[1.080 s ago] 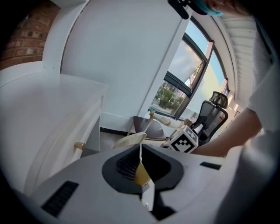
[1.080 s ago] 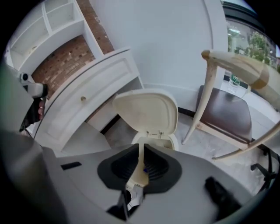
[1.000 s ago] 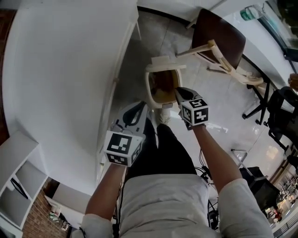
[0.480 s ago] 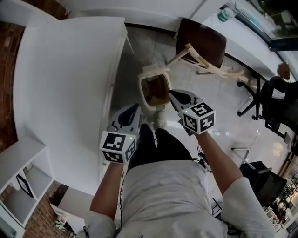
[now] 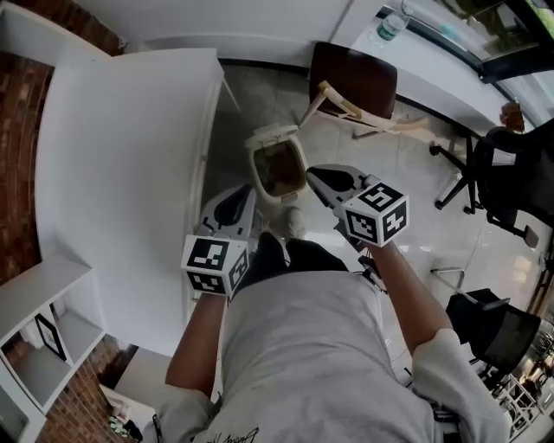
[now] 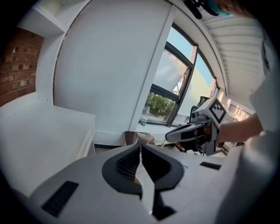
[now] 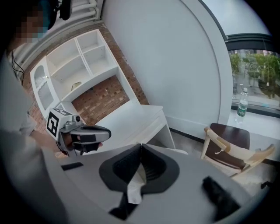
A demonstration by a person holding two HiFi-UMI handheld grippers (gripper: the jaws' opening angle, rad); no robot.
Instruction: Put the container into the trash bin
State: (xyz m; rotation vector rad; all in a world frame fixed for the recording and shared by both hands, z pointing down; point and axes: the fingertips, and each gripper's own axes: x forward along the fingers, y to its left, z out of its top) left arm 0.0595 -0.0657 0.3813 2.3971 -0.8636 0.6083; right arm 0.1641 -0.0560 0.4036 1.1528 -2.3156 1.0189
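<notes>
My left hand-held gripper [image 6: 141, 148] has its jaws pressed together, with nothing between the pads. My right hand-held gripper [image 7: 141, 146] is the same: jaws closed tip to tip and empty. I hold both low in front of me, the left one near the edge of the white table [image 5: 121, 156] and the right one out over the tiled floor [image 5: 407, 216].

The trash bin [image 5: 254, 173] stands on the floor just ahead of my shoe [image 5: 294, 222], with its lid tipped up and back. Something brownish lies inside it; I cannot tell whether that is the container. From my head view, the tip of the right hand-held gripper sits just beside the bin's right rim, and the left one points at the bin's near left corner.

The bin is hemmed in. The table runs close along its left side, and a wooden chair [image 5: 355, 82] with a dark seat stands just behind it. A plastic bottle [image 5: 389, 24] stands on the white ledge by the window. A black office chair [image 5: 498, 173] is well off to my right, and white shelves [image 5: 39, 337] stand against the brick wall to my left.
</notes>
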